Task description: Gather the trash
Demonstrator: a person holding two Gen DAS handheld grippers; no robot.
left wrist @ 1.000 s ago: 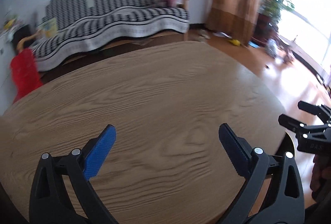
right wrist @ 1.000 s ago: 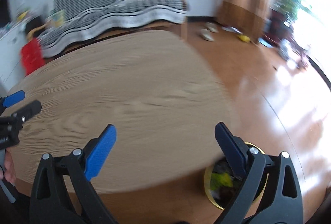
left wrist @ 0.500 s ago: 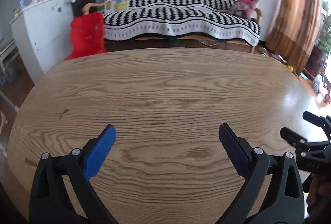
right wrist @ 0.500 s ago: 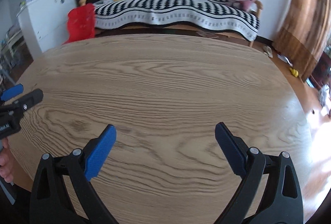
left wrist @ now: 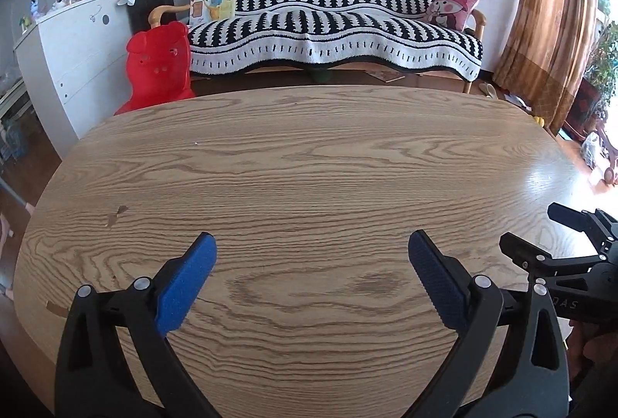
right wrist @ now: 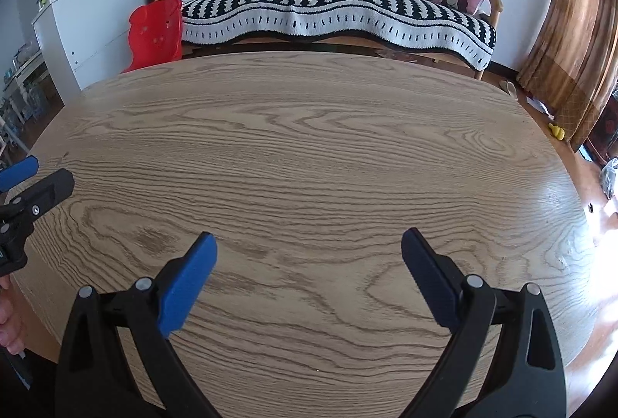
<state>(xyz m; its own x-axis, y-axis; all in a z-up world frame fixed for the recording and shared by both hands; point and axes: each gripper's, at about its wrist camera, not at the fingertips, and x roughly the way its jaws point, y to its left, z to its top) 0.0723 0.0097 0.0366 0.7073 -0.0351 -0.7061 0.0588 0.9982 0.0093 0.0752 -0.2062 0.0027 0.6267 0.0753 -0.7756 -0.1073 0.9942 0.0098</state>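
Observation:
A bare oval wooden table (left wrist: 309, 167) fills both wrist views, and I see no trash on it. My left gripper (left wrist: 312, 244) hovers over the near part of the table, open, with nothing between its blue pads. My right gripper (right wrist: 309, 240) is held the same way, open and empty. In the left wrist view the right gripper (left wrist: 552, 236) shows at the right edge, with a hand behind it. The left gripper (right wrist: 34, 178) pokes in at the left edge of the right wrist view. No bin is in view.
Behind the table stands a black-and-white striped sofa (left wrist: 332, 20) with a pink cushion (left wrist: 454, 8). A red plastic chair (left wrist: 158, 66) and a white cabinet (left wrist: 77, 51) are at the far left. Brown curtains (left wrist: 540, 24) hang at the right above wooden floor (right wrist: 540, 109).
Both cameras have swung left from the window side to face the sofa squarely. The yellow-rimmed bin seen below the right gripper a second ago has left the view. Both grippers stay open.

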